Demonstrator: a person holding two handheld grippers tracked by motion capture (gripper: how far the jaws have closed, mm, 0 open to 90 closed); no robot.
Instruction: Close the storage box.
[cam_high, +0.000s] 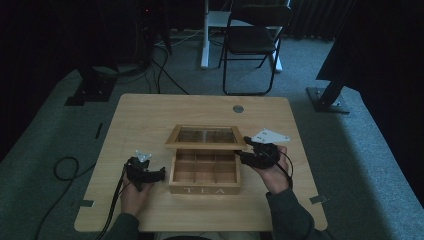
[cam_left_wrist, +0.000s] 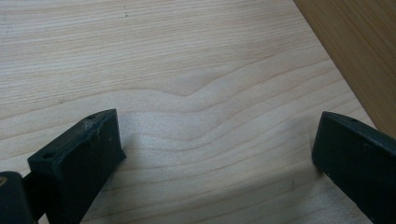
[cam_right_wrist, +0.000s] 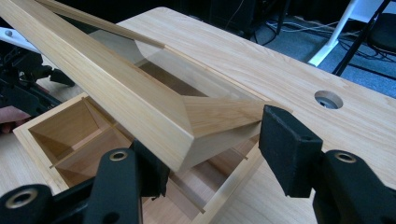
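R gripper (cam_high: 248, 151) sits at the R side of the tea box (cam_high: 205, 173), jaws spread wide around the front R corner of the lid (cam_high: 206, 137). In the right gripper view the lid corner (cam_right_wrist: 187, 126) sits between the jaws (cam_right_wrist: 210, 154); near jaw is tucked under the lid edge, far jaw stands off the corner w/ a small gap, so it's not clamped. Can't tell if the near jaw actually bears on the wood. Lid is part raised, hinged at the far side, glass panel in a wooden frame, tilted up over the box. Below the R jaws the box is open, wooden dividers form compartments (cam_right_wrist: 79, 140); nothing seen in them. "TEA" lettering on the box front, facing the person. L gripper (cam_high: 145, 172) is just L of the box, apart from it, low over the table (cam_high: 150, 115). In the left gripper view its jaws (cam_left_wrist: 215, 149) stand wide apart w/ bare tabletop (cam_left_wrist: 187, 70) between, nothing gripped; box side wall (cam_left_wrist: 355, 51) lies ahead-right of them. Past the R gripper, far side of table, a round cable hole (cam_right_wrist: 328, 99). Beyond the table: folding chair (cam_high: 252, 40) on carpet.
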